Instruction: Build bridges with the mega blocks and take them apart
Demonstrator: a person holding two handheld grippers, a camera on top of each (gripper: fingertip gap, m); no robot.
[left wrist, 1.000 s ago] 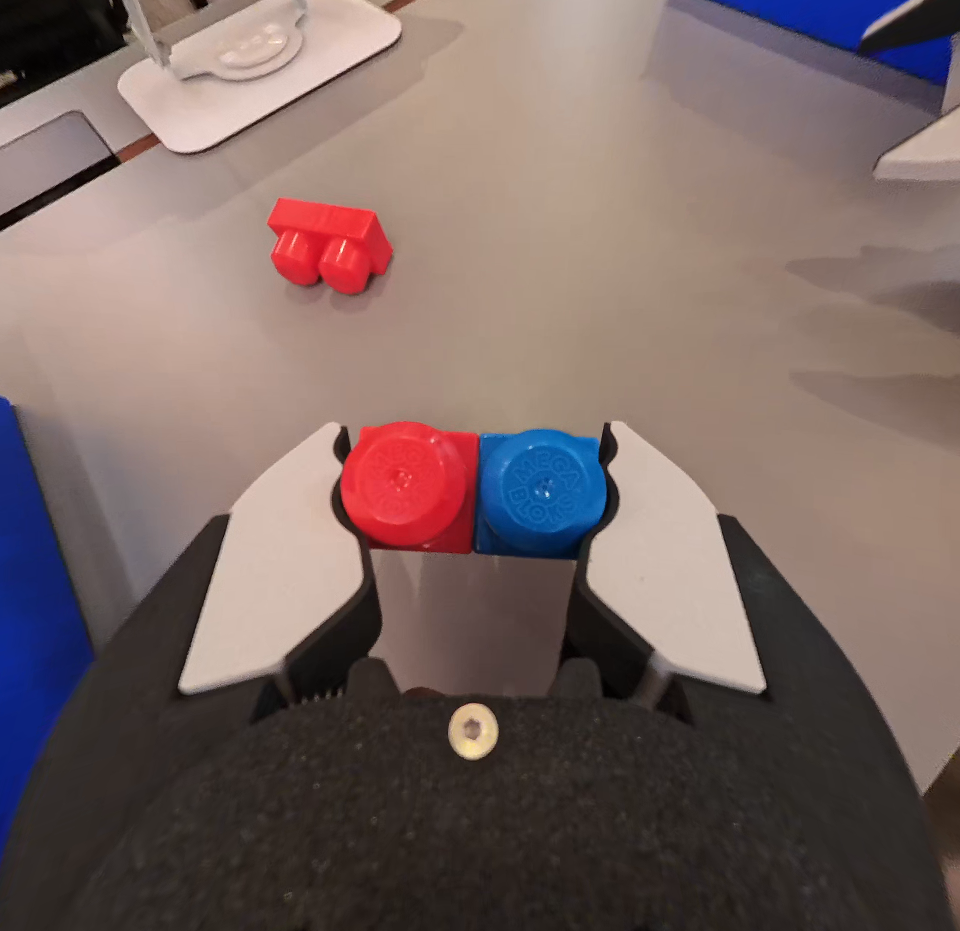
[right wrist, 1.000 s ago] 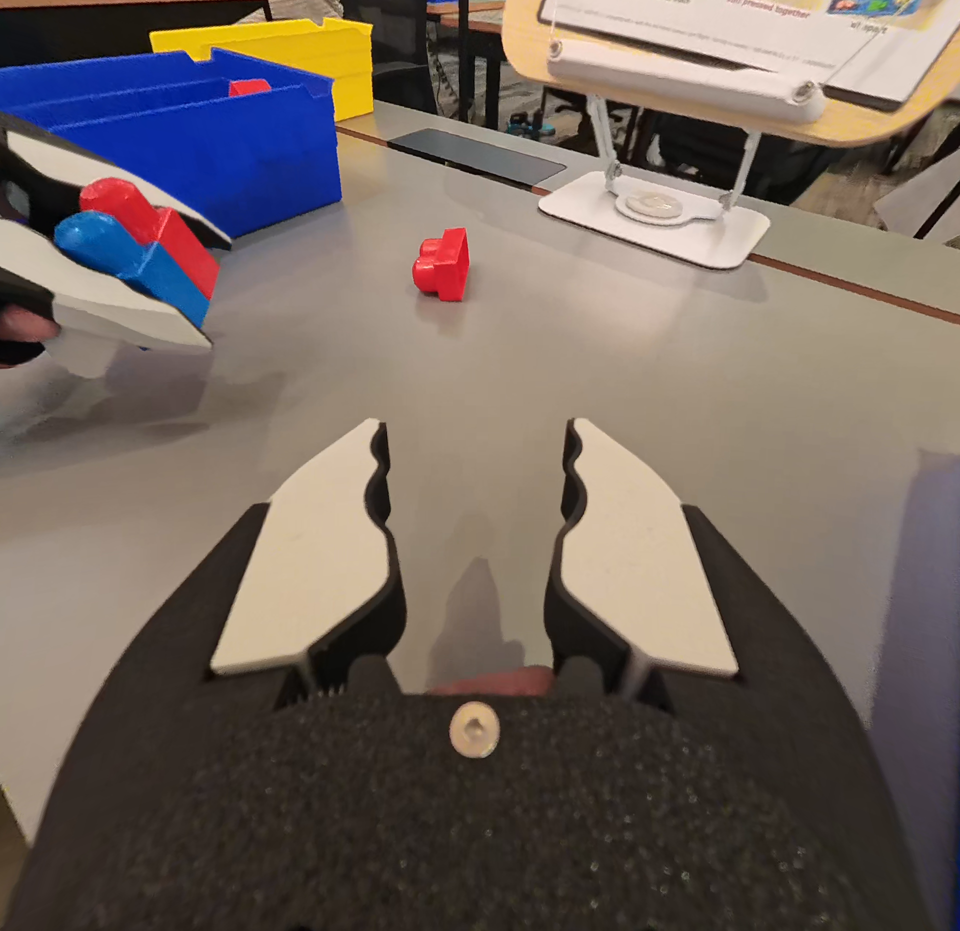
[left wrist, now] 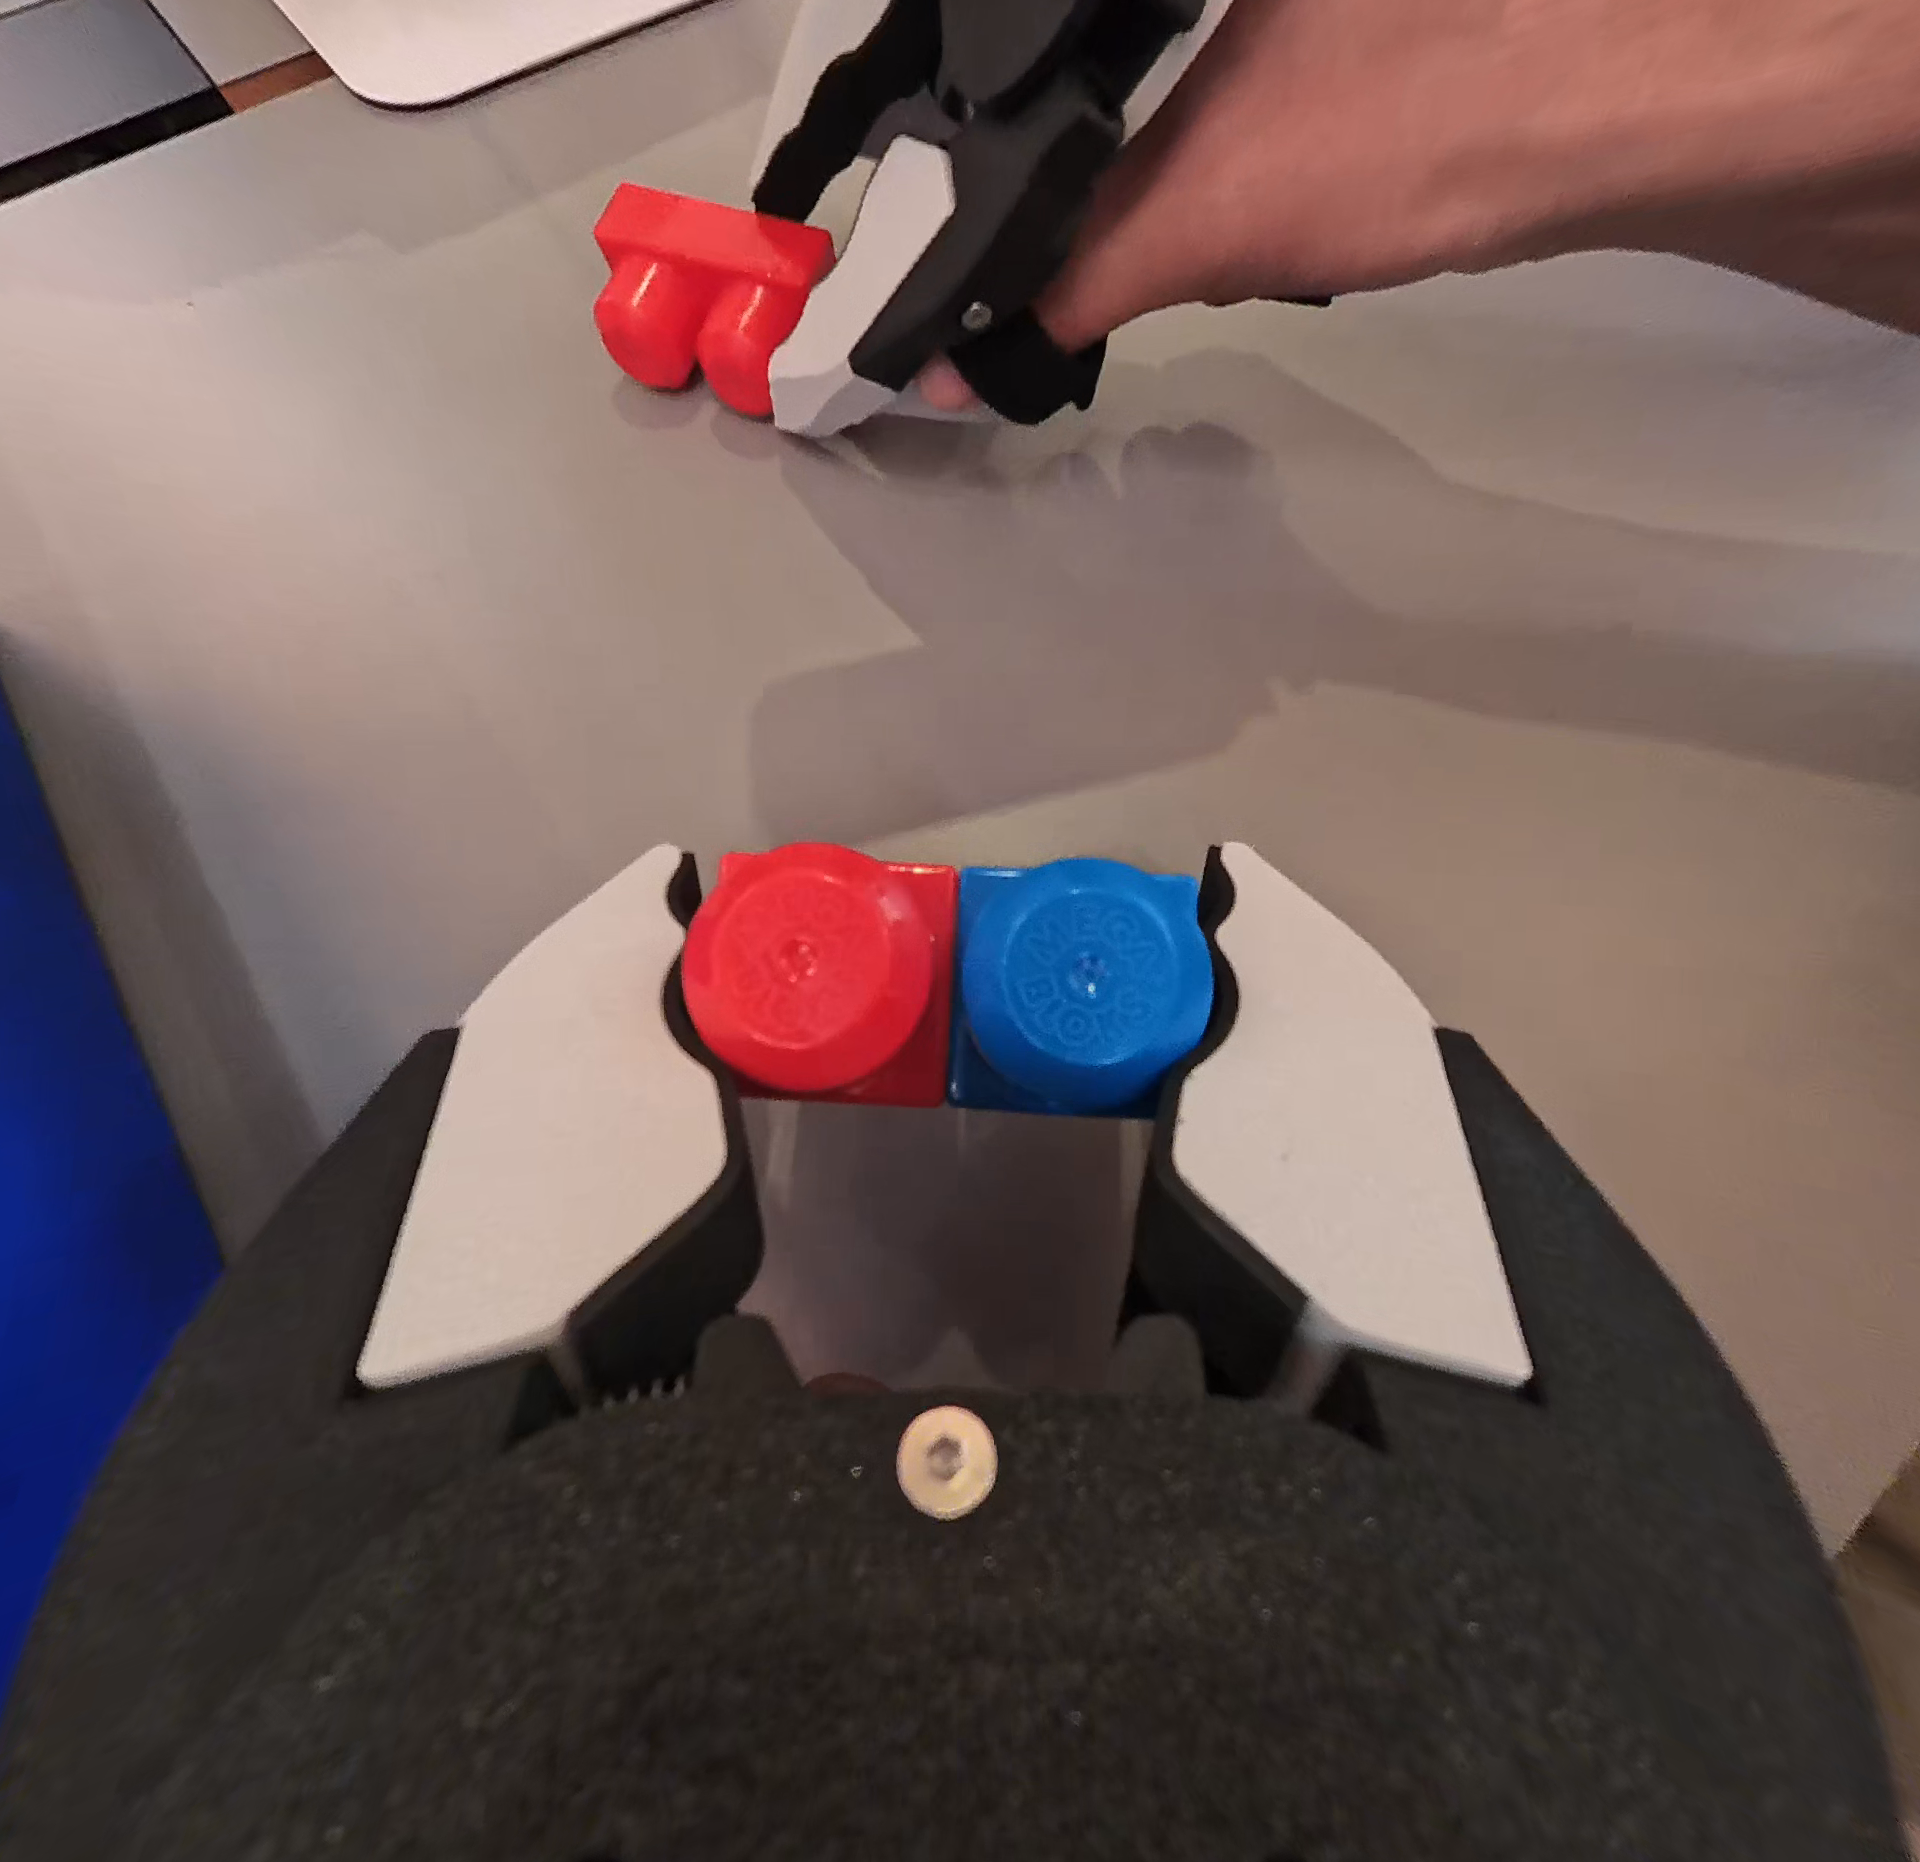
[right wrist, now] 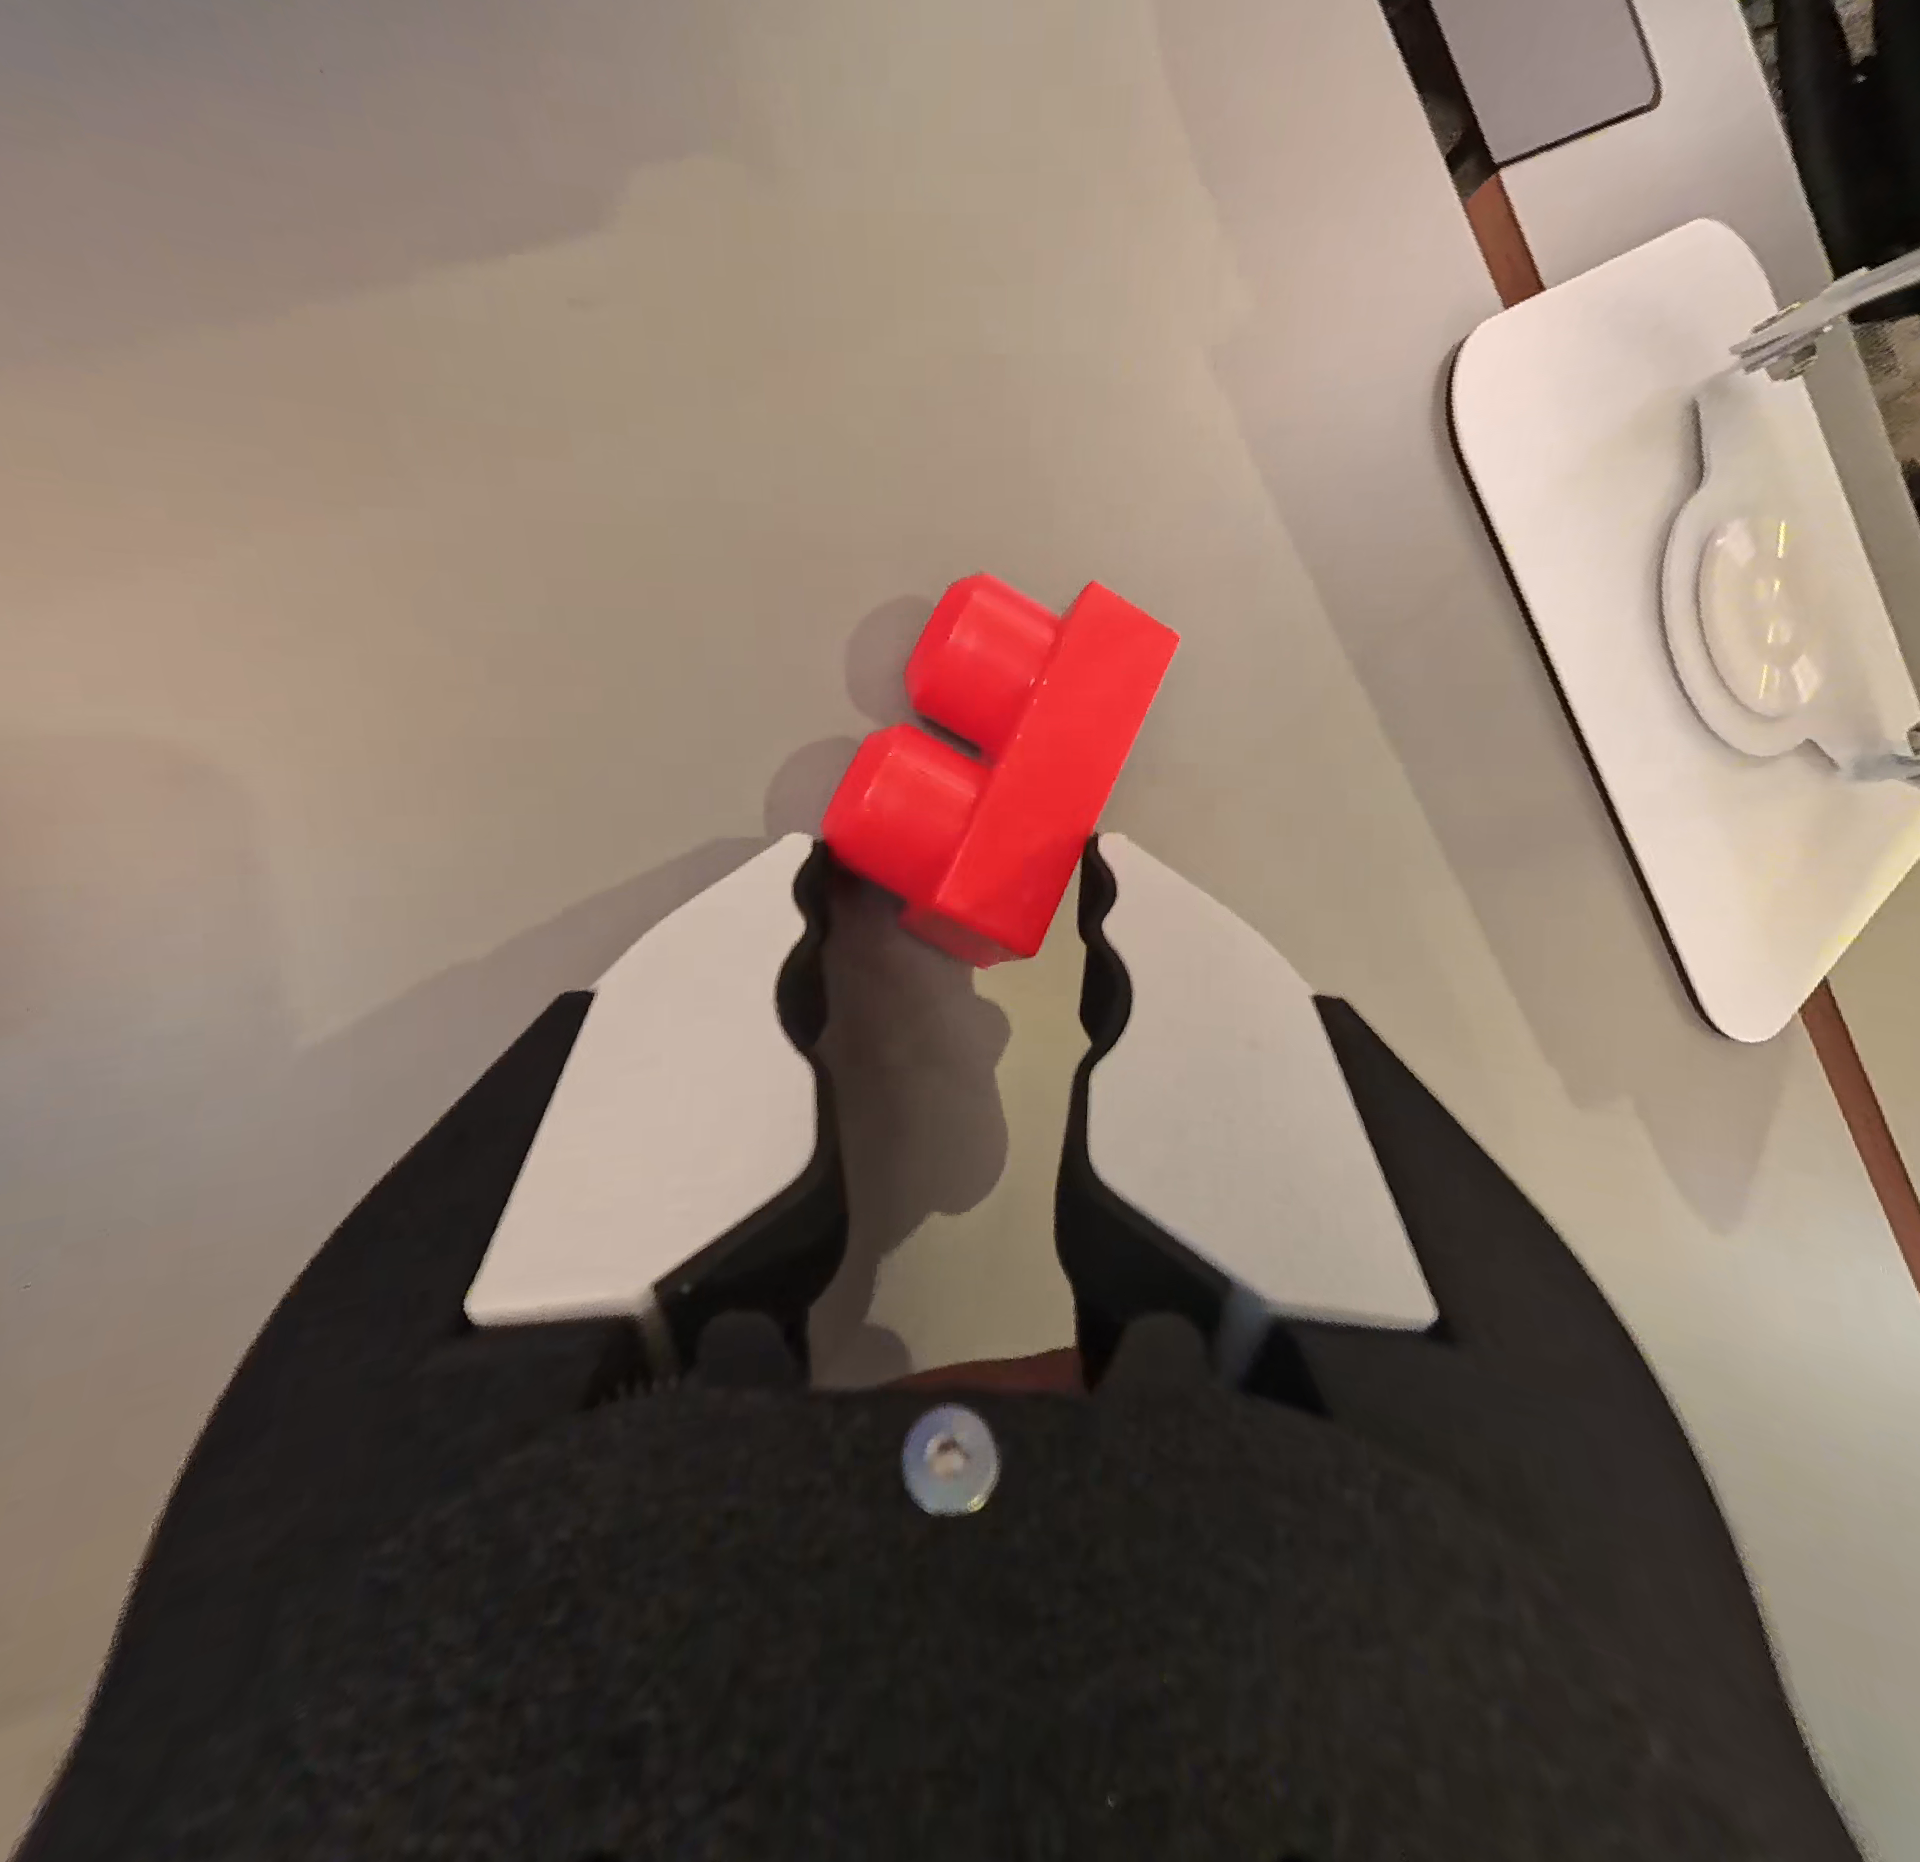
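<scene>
Two grippers: your left gripper (left wrist: 948,965) clamps red block (left wrist: 821,976) & blue block (left wrist: 1081,981) side by side, studs facing camera. Right gripper (right wrist: 951,877), half-open, straddles the loose red block (right wrist: 1003,763) on table (right wrist: 416,462); studs point left, long axis diagonal.

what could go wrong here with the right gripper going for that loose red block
1. The red two-stud plastic block lies on its side, skewed to the right gripper; only its near corner sits between the open fingertips, so closing now may pinch an edge and squirt it away across the smooth grey table.
2. The left gripper clamps a red single-stud block and a blue single-stud block side by side; any slackening could drop one.
</scene>
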